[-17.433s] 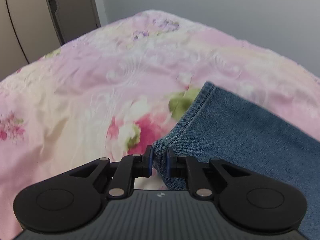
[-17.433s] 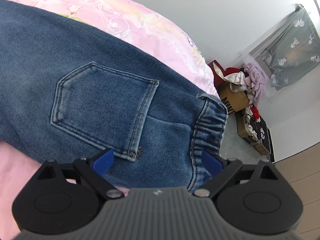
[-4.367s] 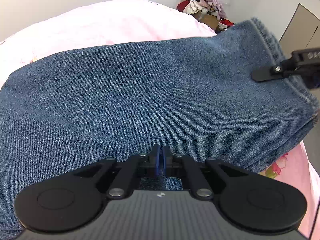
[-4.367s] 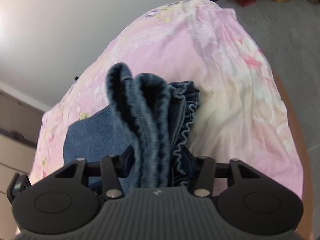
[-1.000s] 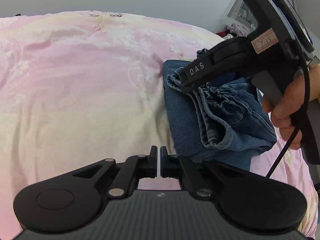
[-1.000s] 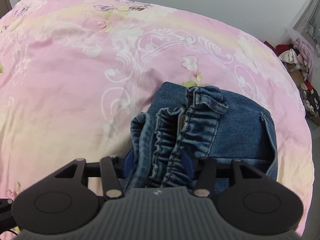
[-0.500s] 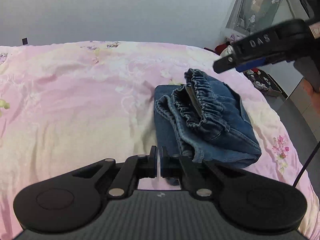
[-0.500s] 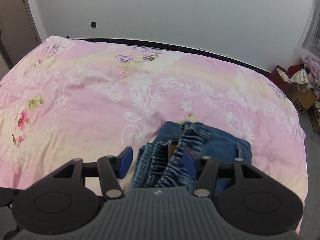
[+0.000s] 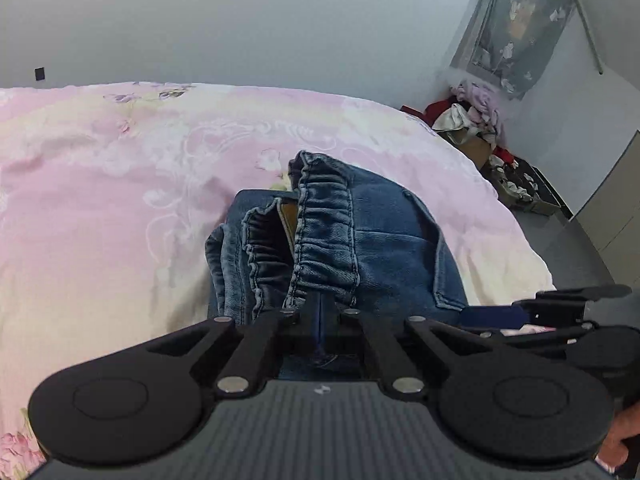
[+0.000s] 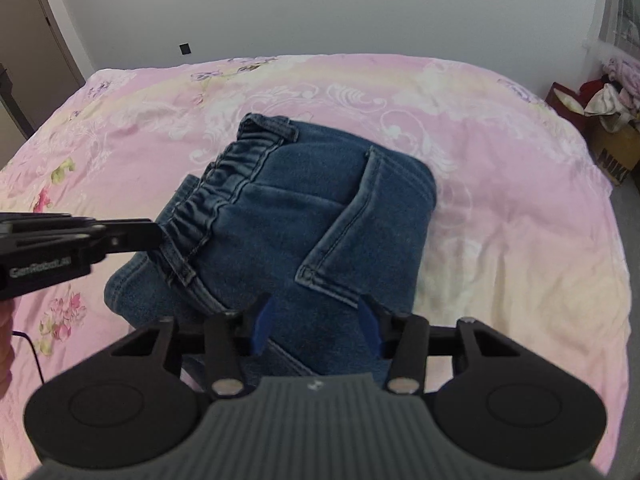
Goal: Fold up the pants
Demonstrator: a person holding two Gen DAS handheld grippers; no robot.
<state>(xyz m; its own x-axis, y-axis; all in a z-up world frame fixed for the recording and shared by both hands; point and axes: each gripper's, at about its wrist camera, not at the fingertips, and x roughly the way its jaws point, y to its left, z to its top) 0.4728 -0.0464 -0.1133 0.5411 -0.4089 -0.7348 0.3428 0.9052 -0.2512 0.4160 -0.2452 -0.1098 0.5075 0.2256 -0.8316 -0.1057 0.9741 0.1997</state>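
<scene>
A pair of blue denim pants with a gathered elastic waistband (image 10: 280, 216) is lying folded into a compact, thick bundle on a pink floral bedspread (image 10: 500, 184), roughly in the middle of the bed and toward its near edge. The gathered waistband (image 9: 324, 236) is sitting on top of the bundle, its two layers gaping slightly, and a stitched back pocket (image 10: 360, 216) is facing upward on the right half. The black two-finger left gripper (image 9: 320, 320) is hovering low at the near end of the waistband with its blue-padded fingers pressed together; whether any fabric is caught between them I cannot tell, as the denim is lying directly behind the tips. The black two-finger right gripper (image 10: 316, 324) is hanging above the near edge of the bundle with its blue pads (image 10: 262, 322) spread apart, straddling the denim below the pocket without closing on it. In the right wrist view the left tool is reaching in from the left, its tip touching the waistband. A heap of mixed clothes and cardboard boxes (image 9: 476, 128) is sitting on the grey floor beyond the bed's far right corner, beneath a grey patterned curtain (image 9: 516, 28).
</scene>
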